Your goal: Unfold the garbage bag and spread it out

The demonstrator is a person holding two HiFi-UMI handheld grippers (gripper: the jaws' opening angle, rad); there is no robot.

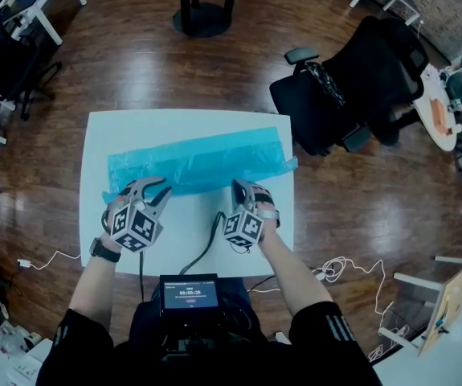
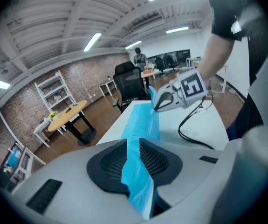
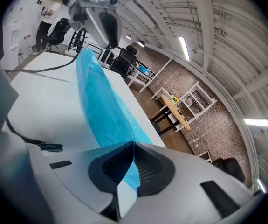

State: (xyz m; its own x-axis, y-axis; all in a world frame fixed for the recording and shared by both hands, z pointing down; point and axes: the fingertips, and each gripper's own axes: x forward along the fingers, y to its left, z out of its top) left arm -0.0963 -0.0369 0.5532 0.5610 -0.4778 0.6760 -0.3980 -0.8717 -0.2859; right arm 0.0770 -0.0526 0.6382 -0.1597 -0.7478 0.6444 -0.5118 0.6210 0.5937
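Bag [image 1: 198,163] is lying as a long blue strip across the far half of the white table [image 1: 134,127], one corner reaching just past the right edge. Left gripper [image 1: 152,190] is sitting at the strip's near edge, its jaws standing slightly apart with the film running loosely between the pads. Right gripper [image 1: 240,187] is pinching the same edge farther right, its jaws pressing together on the film.
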